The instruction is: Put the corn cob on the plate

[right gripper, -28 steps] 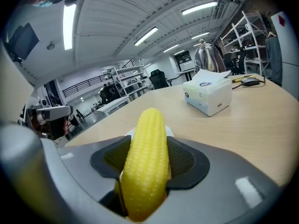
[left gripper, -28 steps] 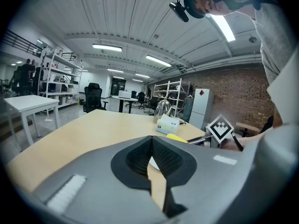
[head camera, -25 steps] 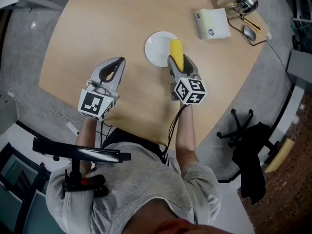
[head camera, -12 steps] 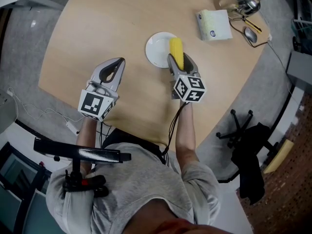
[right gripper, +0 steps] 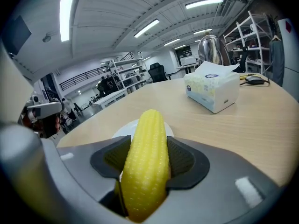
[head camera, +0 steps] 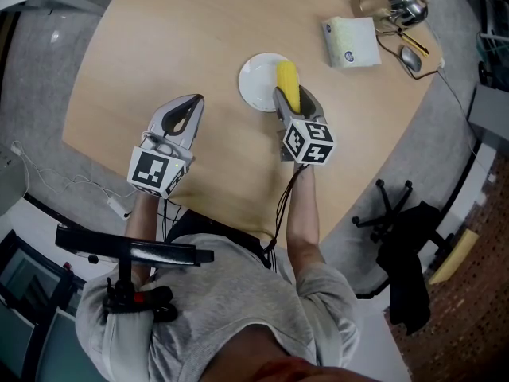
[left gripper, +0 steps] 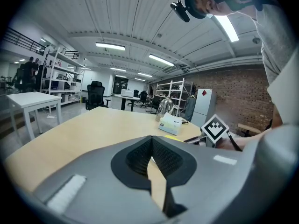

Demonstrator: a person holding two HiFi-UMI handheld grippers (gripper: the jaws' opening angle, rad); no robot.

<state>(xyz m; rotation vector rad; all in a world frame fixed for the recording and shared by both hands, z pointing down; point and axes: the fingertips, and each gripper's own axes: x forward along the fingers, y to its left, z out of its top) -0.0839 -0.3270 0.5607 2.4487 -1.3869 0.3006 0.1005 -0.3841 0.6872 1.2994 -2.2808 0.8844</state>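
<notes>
Corn cob (head camera: 287, 78), clenched in our right tongs (head camera: 294, 100), sits unmoved over the plate's (head camera: 256, 82) 3 o'clock rim; left tongs (head camera: 191, 106) clenched empty; we judge release due.

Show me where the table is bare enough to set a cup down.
Widest bare patch: the table left of the plate, beyond the left gripper. A narrower strip lies between plate and tissue box. The far right is crowded: tissue box, kettle, mouse. The right gripper holds corn at the plate.
</notes>
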